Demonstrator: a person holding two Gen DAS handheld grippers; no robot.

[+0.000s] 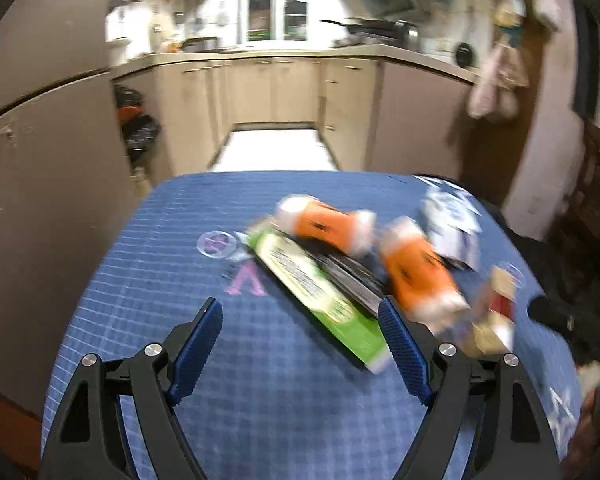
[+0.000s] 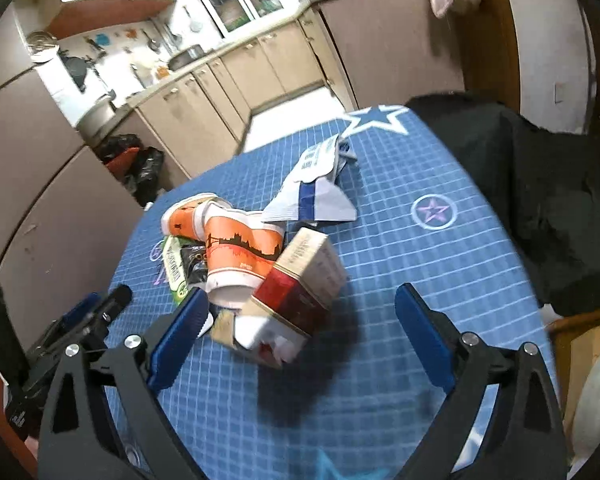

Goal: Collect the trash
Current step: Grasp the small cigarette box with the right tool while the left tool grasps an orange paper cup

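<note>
Both grippers (image 1: 300, 316) (image 2: 300, 304) open, two orange cups (image 2: 240, 256), one carton (image 2: 300, 292)

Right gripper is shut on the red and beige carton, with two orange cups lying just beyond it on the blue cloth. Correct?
Not quite. The right gripper is open, its jaws spread wide with the red and beige carton between them, ungripped, as the right wrist view shows. The two orange cups do lie just beyond it on the blue cloth.
</note>
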